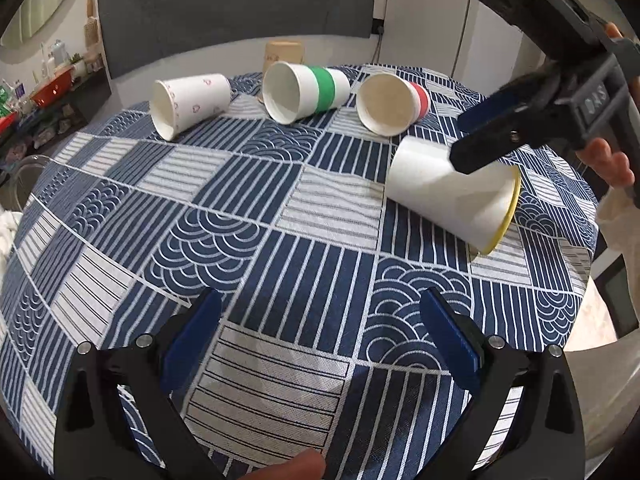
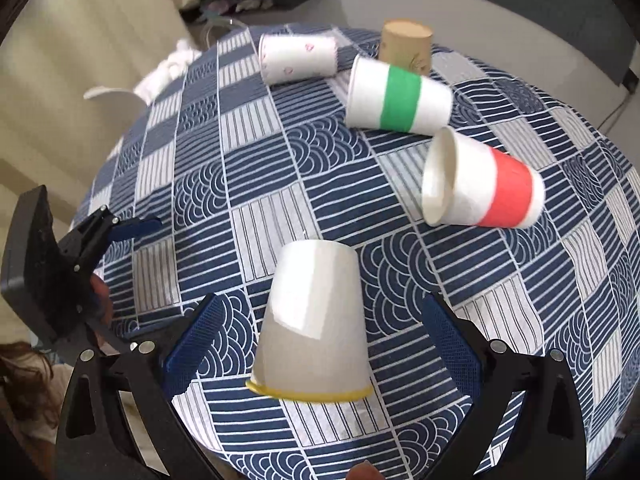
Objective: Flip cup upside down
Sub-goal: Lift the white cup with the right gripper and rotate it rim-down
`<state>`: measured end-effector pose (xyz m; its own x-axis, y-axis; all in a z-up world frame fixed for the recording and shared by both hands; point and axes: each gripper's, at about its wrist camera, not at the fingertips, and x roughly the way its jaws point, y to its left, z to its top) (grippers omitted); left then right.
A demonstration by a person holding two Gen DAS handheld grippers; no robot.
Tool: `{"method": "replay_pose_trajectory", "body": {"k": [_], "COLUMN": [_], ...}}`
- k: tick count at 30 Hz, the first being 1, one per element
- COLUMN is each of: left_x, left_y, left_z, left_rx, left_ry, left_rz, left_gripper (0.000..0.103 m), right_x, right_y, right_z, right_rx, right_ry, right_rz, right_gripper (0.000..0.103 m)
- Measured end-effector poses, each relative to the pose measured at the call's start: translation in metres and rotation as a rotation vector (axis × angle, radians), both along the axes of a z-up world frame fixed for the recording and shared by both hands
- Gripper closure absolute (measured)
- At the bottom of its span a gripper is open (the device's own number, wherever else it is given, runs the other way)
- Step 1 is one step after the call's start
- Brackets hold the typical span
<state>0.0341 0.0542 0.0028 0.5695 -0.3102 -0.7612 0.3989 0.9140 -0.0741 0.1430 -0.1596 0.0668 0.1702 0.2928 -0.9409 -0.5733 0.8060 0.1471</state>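
A white paper cup with a yellow rim point(image 2: 314, 320) stands upside down on the tablecloth, rim down; it also shows in the left wrist view point(image 1: 452, 194). My right gripper point(image 2: 320, 344) is open, its blue pads on either side of the cup and apart from it; it appears in the left wrist view point(image 1: 486, 136) above the cup. My left gripper point(image 1: 320, 336) is open and empty over the near part of the table; it shows at the left of the right wrist view point(image 2: 132, 226).
A round table with a blue-and-white patterned cloth point(image 1: 248, 216). Lying on their sides at the back: a heart-print cup point(image 1: 190, 104), a green-band cup point(image 1: 306, 92) and a red-band cup point(image 1: 394, 104). A brown cup point(image 2: 406, 50) stands upside down behind them.
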Motion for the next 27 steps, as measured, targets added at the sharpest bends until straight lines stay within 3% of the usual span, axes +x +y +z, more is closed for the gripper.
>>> {"method": "replay_pose_trajectory", "body": {"k": [8,10,13,20,25,27], "left_x": [0.003,0.001,-0.003,-0.007,-0.007,-0.007], "left_y": [-0.002,-0.007,-0.009,-0.009,-0.004,-0.003], "left_z": [-0.011,-0.014,-0.012,-0.009,-0.009,-0.009], "left_rx": [-0.004,0.024,0.012,-0.009,-0.007,-0.001], "left_ry": [0.027,0.017,0.016,0.01,0.012,0.01], "left_rz": [-0.018,-0.023,-0.042,-0.038,-0.014,-0.006], "left_gripper": [0.006,0.006,0.006,0.006,0.006,0.006], "right_x": [0.015,0.014,0.003,-0.003,0.0,0.004], "right_y": [0.021,0.023,0.031,0.029,0.02,0.014], "right_z": [-0.029,-0.03,-0.024,-0.007,0.005,0.005], "right_rx": [-0.104,-0.115,-0.185,-0.083,0.146,0.191], "right_ry": [0.079,0.083,0.028,-0.028,-0.174,-0.22], "right_rz": [-0.007,0.0,0.066,0.047,-0.015,-0.067], "right_gripper": [0.011,0.047,0.048,0.048,0.048,0.048]}}
